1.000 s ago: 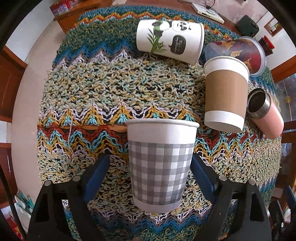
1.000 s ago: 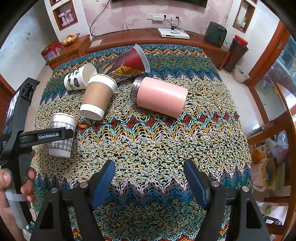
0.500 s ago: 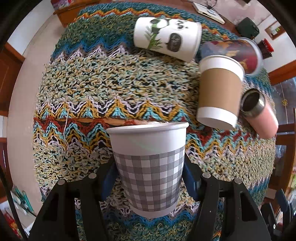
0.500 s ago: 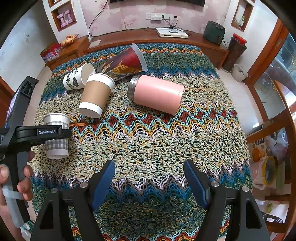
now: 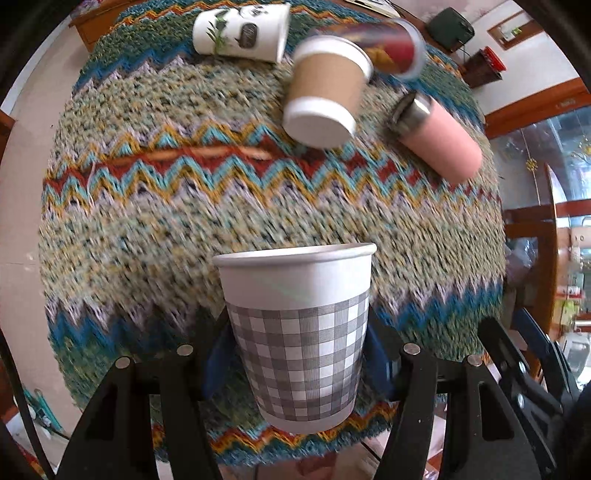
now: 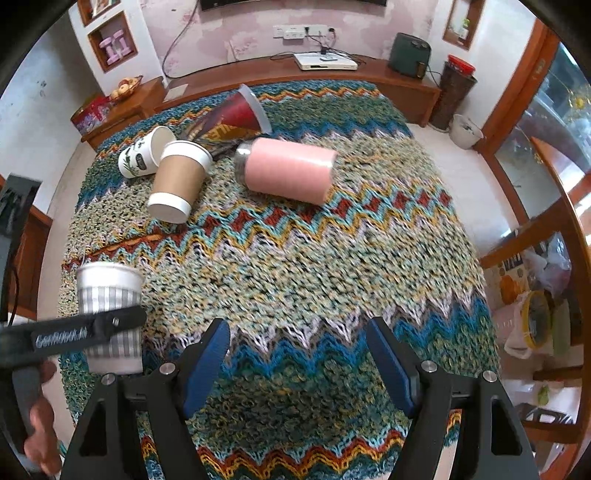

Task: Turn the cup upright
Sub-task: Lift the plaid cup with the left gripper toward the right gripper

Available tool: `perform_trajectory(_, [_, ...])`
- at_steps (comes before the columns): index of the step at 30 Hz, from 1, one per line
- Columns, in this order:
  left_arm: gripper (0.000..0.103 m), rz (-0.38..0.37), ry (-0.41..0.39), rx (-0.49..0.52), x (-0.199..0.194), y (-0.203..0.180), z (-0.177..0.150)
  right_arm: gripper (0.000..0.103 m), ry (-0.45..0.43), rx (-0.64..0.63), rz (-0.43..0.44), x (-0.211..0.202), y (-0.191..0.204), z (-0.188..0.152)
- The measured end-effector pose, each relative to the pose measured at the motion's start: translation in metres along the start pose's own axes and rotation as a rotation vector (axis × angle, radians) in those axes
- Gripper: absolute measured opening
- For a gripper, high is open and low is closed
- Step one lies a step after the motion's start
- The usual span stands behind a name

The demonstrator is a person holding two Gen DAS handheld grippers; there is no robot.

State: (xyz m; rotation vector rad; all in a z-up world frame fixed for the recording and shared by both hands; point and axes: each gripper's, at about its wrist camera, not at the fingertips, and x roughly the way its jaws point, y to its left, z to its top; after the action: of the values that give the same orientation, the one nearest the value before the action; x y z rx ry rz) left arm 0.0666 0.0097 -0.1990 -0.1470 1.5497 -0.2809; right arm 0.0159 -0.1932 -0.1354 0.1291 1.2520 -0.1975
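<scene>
My left gripper (image 5: 297,354) is shut on a grey-checked white paper cup (image 5: 299,332), holding it mouth-up and a little tilted above the knitted zigzag cloth (image 5: 184,206). The same cup (image 6: 109,314) shows at the left of the right wrist view, raised off the cloth, with the left gripper's arm across it. My right gripper (image 6: 297,356) is open and empty above the near part of the cloth (image 6: 314,258). Both views are blurred by motion.
Lying on their sides at the far end are a brown paper cup (image 5: 325,96) (image 6: 177,181), a white panda-print cup (image 5: 240,31) (image 6: 146,151), a pink steel tumbler (image 5: 439,138) (image 6: 288,170) and a red printed cup (image 5: 384,48) (image 6: 236,118). A wooden cabinet (image 6: 332,77) stands beyond.
My left gripper closed on the checked cup, lifted it off the cloth and drew it back toward the near edge. The right gripper stayed open and hardly moved.
</scene>
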Motion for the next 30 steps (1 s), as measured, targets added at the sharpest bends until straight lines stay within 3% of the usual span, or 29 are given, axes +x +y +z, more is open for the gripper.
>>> perform_trajectory(13, [0.066, -0.071, -0.002, 0.036, 0.039, -0.053, -0.038, 0.077, 0.014, 0.108, -0.043, -0.008, -0.037, -0.057])
perform_trajectory(22, [0.066, -0.081, -0.019, 0.078, 0.061, -0.081, -0.032, 0.077, 0.03, 0.147, -0.063, -0.012, -0.054, -0.082])
perform_trajectory(30, [0.071, -0.072, -0.019, 0.05, 0.07, -0.083, -0.027, 0.077, 0.041, 0.113, -0.056, -0.01, -0.057, -0.079])
